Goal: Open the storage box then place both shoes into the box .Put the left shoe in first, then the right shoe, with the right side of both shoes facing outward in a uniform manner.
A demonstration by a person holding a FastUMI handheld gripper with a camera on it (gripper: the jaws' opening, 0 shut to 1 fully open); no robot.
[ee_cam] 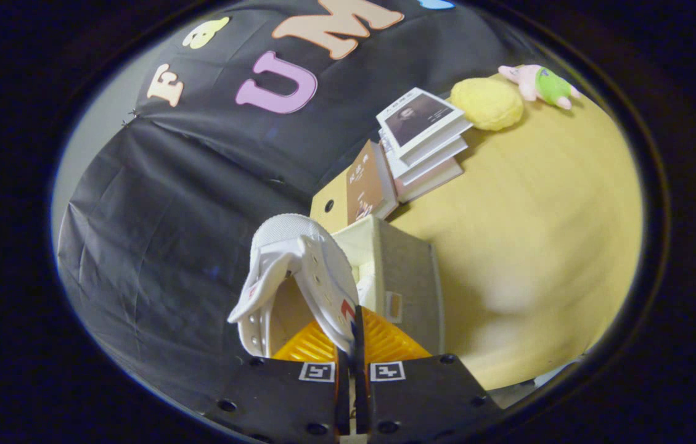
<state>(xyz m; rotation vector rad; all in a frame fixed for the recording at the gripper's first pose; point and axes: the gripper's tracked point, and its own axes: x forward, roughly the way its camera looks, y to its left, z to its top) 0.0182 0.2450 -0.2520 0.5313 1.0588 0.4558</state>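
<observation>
A white shoe [298, 271] hangs from my gripper [351, 336], which is shut on the shoe's side wall near the collar. The shoe's opening faces me and its toe points away, lifted off the table. Just beyond and to the right of the shoe stands the grey storage box [409, 277], its top open and a pale lining showing inside. Something white lies in the box; I cannot tell what it is. The whole view is tilted.
The box stands on a yellow wooden table [539, 234]. Behind it lies a stack of books [425, 145], with a brown book [365, 185] leaning beside it. A yellow cushion [486, 103] and a pink and green plush toy [539, 83] sit further back.
</observation>
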